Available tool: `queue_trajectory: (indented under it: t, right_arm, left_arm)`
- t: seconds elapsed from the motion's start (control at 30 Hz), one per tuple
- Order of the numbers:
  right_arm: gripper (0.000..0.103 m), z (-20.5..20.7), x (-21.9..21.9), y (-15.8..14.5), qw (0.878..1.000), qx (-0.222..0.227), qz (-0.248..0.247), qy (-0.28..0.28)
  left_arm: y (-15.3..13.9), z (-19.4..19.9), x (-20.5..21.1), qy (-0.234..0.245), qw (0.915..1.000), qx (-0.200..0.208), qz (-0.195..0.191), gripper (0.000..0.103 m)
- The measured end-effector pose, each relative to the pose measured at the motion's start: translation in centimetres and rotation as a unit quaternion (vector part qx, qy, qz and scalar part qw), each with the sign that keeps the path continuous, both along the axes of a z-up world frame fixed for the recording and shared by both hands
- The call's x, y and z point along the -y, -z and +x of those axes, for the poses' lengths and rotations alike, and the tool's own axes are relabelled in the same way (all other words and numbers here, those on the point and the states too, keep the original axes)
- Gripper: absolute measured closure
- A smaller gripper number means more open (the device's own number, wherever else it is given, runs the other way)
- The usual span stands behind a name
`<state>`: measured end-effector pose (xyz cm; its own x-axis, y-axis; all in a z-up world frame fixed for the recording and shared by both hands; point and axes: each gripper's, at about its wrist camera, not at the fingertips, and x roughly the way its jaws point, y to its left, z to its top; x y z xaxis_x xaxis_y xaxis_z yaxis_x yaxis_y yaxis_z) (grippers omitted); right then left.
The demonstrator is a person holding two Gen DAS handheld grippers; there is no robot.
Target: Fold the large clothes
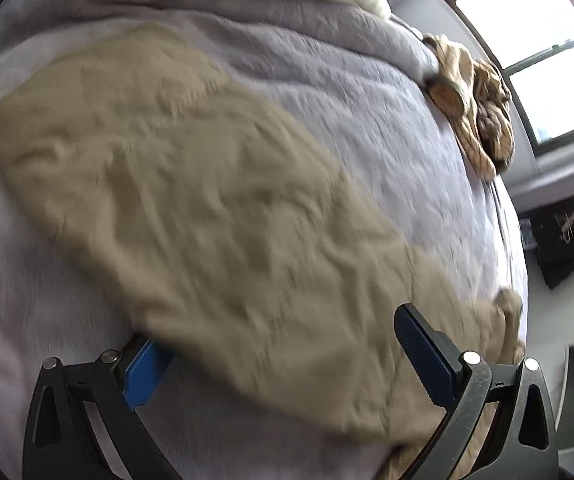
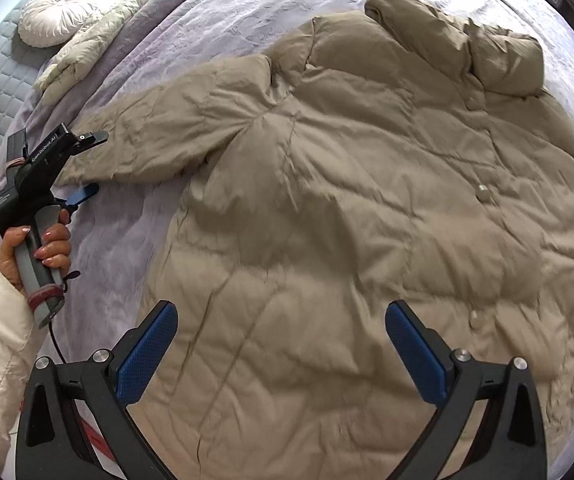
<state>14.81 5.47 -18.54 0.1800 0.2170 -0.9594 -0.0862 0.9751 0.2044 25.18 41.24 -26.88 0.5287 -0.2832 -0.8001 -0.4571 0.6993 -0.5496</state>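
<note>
A large tan puffer coat [image 2: 347, 208] lies spread flat on a lavender bedspread [image 2: 215, 12], collar at the far right, one sleeve [image 2: 159, 132] stretched out to the left. My left gripper [image 2: 91, 164] is open, its jaws either side of the sleeve's cuff. In the left wrist view the sleeve [image 1: 191, 184] runs away between the open fingers [image 1: 279, 344]; one finger is partly under the fabric. My right gripper [image 2: 281, 340] is open and empty, hovering above the coat's lower body.
A round white cushion [image 2: 53, 12] and a cream quilt [image 2: 87, 44] lie at the head of the bed. A beige bundle [image 1: 475, 100] sits at the bed's edge near a window [image 1: 539, 48]. A dark bag [image 1: 567, 236] lies on the floor.
</note>
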Motion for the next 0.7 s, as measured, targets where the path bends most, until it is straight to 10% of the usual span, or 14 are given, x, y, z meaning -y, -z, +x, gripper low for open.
queue_trajectory:
  t: [0.07, 0.2, 0.23, 0.47, 0.6, 0.7]
  right_arm:
    - [0.000, 1.0, -0.3, 0.2, 1.000, 0.008, 0.001, -0.002]
    - [0.000, 3.3, -0.9, 0.5, 0.999, 0.029, 0.012, -0.010]
    - [0.000, 4.0, -1.1, 0.5, 0.999, 0.038, 0.014, -0.008]
    - [0.006, 8.5, -3.3, 1.0, 0.994, 0.092, 0.050, 0.018]
    - [0.079, 9.8, -3.6, 2.1, 0.994, 0.074, 0.079, 0.031]
    - [0.087, 10.7, -4.0, 3.8, 0.990, 0.056, 0.121, 0.045]
  left_arm:
    - [-0.4, 0.5, -0.9, -0.021, 0.9995, 0.010, 0.021, 0.002]
    - [-0.4, 1.3, -3.2, -0.044, 0.9987, 0.005, 0.025, 0.089]
    - [-0.3, 1.3, -3.7, -0.049, 0.9987, 0.010, 0.012, 0.094]
    - [-4.8, 1.0, -3.7, -0.018, 0.9962, 0.063, 0.058, 0.095]
    - [-8.3, 0.8, -2.7, 0.010, 0.9918, 0.100, 0.080, 0.095]
    - [-11.2, 1.0, -1.5, 0.029, 0.9874, 0.128, 0.090, 0.095]
